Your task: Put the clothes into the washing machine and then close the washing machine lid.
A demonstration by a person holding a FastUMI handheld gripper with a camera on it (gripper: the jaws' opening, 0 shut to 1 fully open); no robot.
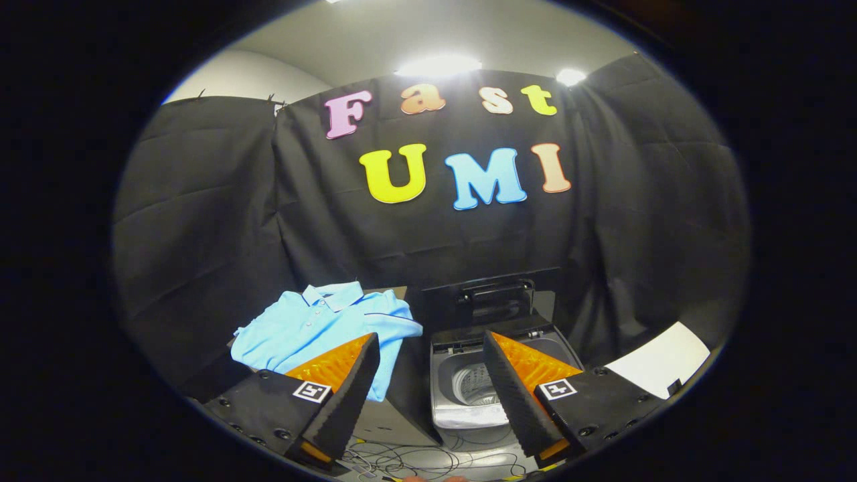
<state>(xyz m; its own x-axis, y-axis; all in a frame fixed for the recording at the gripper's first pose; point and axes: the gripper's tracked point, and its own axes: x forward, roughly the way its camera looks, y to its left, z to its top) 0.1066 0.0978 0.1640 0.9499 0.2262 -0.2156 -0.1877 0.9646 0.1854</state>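
Gripper [428, 351] hangs released, fingers spread wide and holding nothing, above a small washing machine [469, 395] whose lid [492, 301] stands raised. Left of the machine, a folded light-blue polo shirt [321, 328] lies flat; cables [415, 462] trail before it.

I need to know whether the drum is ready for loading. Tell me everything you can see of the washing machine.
The washing machine is a small top-loader with a grey body. Its dark lid stands raised at the back, so the top is open and the pale, ribbed drum shows inside; I can make out no clothes in it. It stands beside the folded light-blue polo shirt, beyond the open fingers of the hand-held gripper, which touch nothing. One finger overlaps part of the machine.
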